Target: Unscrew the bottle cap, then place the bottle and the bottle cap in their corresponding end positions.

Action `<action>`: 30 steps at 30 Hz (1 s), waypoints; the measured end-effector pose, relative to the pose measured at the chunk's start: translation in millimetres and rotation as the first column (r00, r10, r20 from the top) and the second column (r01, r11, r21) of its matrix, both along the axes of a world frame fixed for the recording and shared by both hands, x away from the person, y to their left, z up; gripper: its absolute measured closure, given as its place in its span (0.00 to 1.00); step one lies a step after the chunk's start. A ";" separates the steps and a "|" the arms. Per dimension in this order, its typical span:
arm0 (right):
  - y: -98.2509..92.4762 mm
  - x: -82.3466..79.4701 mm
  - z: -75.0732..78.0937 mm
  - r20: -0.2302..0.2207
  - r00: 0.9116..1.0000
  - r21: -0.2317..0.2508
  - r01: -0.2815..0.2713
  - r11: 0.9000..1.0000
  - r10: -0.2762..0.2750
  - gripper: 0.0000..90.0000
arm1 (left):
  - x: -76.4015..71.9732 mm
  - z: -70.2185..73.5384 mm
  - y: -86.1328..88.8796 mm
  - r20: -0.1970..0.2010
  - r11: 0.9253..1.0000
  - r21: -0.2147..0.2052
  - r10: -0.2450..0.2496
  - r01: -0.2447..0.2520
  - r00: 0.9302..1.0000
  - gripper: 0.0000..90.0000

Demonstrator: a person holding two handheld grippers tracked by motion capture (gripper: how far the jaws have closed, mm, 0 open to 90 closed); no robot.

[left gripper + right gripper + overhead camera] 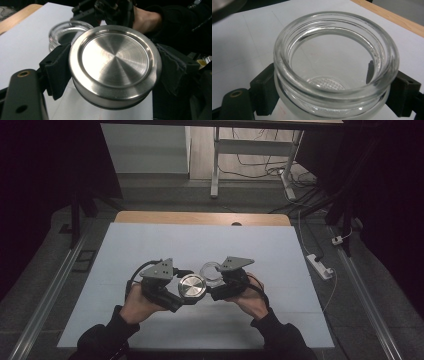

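The left claw [186,292] is gripping a metal lid [192,287]; the right claw [216,279] is gripping an open glass jar [211,271] just beside it, above the counter [150,245].

A white sheet [150,250] covers the wooden table [200,218]; a power strip [320,266] lies on the floor.

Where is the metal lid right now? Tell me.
In the high view the metal lid sits clamped in the left claw, above the white mat, just left of the glass jar held by the right claw.
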State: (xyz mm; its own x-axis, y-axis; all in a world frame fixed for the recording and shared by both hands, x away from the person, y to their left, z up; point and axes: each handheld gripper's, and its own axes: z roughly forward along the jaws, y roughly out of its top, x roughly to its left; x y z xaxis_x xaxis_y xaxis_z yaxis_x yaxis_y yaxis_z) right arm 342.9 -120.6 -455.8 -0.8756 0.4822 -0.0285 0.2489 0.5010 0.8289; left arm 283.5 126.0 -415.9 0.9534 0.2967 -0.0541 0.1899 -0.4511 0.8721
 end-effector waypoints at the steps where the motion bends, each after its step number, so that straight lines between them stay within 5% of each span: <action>1: -0.7 0.5 0.1 0.001 1.000 0.000 0.004 1.000 -0.004 0.16 | -0.7 -1.5 -0.3 -0.002 1.000 0.003 0.000 0.000 1.000 0.22; 30: 5.0 23.6 4.6 0.006 0.998 0.032 0.063 0.997 -0.063 0.16 | -12.5 -33.6 -4.7 0.015 1.000 -0.014 0.019 -0.019 1.000 0.22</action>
State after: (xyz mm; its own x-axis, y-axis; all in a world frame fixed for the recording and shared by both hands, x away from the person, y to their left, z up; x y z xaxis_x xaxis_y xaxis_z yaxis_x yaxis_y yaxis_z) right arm 366.6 -115.6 -451.2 -0.8431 0.5374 -0.0181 0.2735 0.4576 0.8460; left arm 271.0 121.3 -449.5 0.9484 0.3140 -0.0443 0.1853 -0.4354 0.8809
